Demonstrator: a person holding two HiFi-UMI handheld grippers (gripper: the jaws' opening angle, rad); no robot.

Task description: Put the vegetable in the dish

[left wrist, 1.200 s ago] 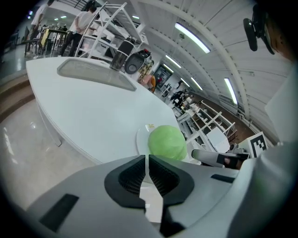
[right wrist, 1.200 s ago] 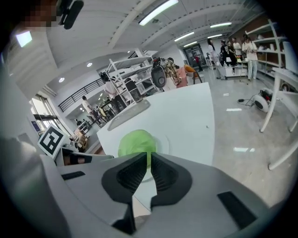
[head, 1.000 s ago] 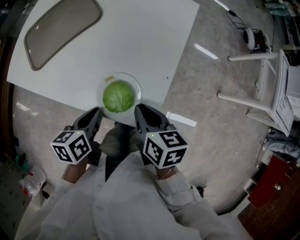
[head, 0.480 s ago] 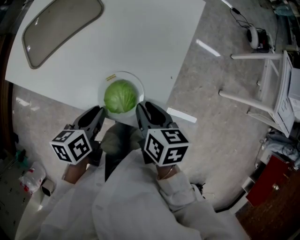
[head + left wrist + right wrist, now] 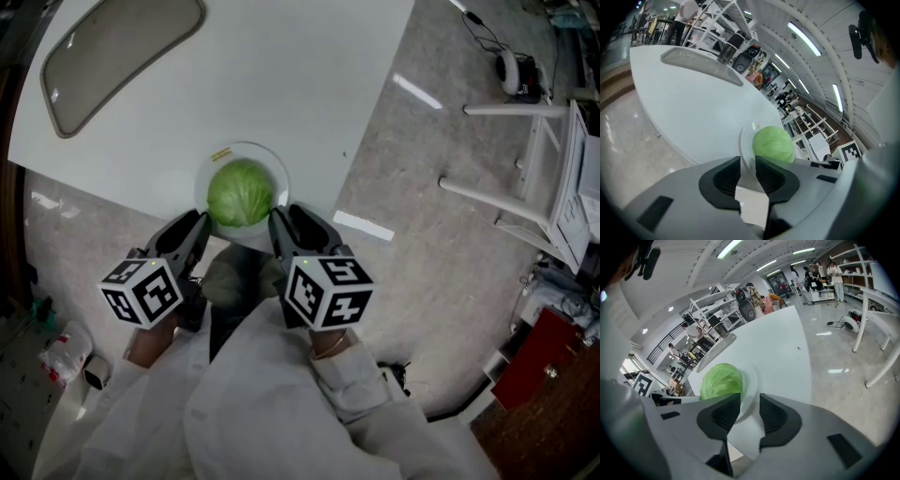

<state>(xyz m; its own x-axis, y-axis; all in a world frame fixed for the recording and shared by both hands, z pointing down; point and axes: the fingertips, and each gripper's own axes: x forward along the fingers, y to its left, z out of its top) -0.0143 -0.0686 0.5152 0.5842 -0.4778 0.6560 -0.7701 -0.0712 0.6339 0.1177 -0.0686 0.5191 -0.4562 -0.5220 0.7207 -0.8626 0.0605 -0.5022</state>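
- Right gripper point(image 5: 750, 401): its jaws stand spread and have just been opening. The dish point(image 5: 275, 167) rim shows in the gap, and the pads do not press on it.
- Left gripper point(image 5: 747, 161): jaws parted by a narrow gap, nothing pinched. The dish rim shows just past the tips.
- In the head view the left tips sit at the dish's 7 o'clock and the right tips at its 5 o'clock, both at the rim.
- Against the earlier head frames, both grippers hold nearly the same spots. The dish and cabbage point(image 5: 240, 192) have not shifted on the table point(image 5: 262, 75).
- The cabbage lies in the dish and fills most of it, a little toward the dish's 6 o'clock.
- It is a round green head. No long axis shows, and which way it points cannot be told.
- A small yellow tag point(image 5: 220, 155) sits at the dish's 11 o'clock.
- The dish stands at the table's near edge, 6 o'clock on the top.
- A grey oval tray point(image 5: 122, 52) lies well apart at the dish's 11 o'clock.
- White sleeves point(image 5: 281, 412) fill the view's 6 o'clock, and grey floor point(image 5: 422, 187) lies at 3 o'clock.
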